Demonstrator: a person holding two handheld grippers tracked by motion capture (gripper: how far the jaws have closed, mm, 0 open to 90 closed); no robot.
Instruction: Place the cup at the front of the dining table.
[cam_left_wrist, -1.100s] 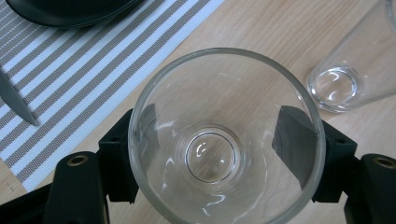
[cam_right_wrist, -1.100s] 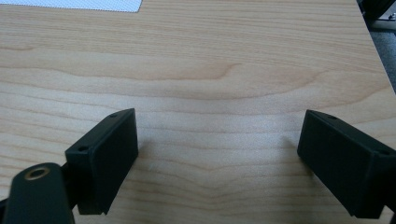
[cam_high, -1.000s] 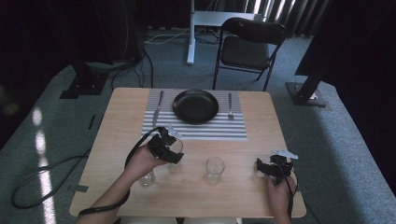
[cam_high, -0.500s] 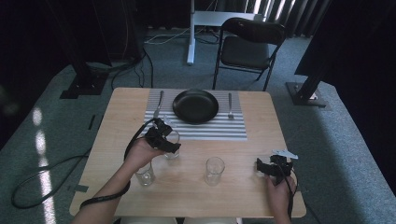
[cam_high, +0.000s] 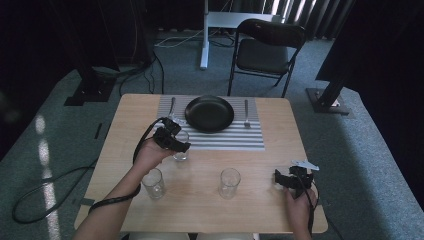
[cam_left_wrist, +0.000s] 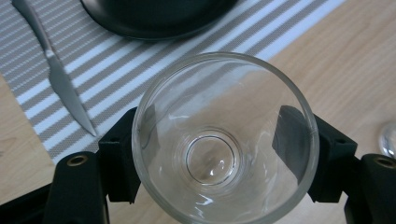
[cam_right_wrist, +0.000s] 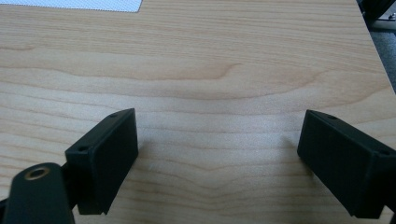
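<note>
Glass is what I have in my left gripper (cam_high: 178, 144): a clear, round drinking tumbler (cam_left_wrist: 224, 140), seen from above in the left gripper view, with a black jaw pressed against its wall on either side, so the jaws are closed on it. In the high view that held tumbler (cam_high: 181, 150) sits at the near edge of the grey-and-white striped placemat (cam_high: 225, 140), just beside the round black plate (cam_high: 210, 113) and a little to its near left. A silver table knife (cam_left_wrist: 60, 79) lies on the stripes to the left of the plate, close to the glass I am holding; in the high view it shows at the mat's left end (cam_high: 171, 107), and a silver fork (cam_high: 246, 112) lies at the mat's right side. Two more clear glasses stand on the bare light wooden table (cam_high: 260, 165), nearer to me: one glass (cam_high: 153, 183) by my left forearm, the other glass (cam_high: 229, 182) towards the middle, well apart from each other. My right gripper (cam_high: 286, 179) rests low near the table's right front corner, apart from all the glasses. In the right gripper view its two black jaws stand wide apart with nothing but wood grain (cam_right_wrist: 210, 70) between them.
</note>
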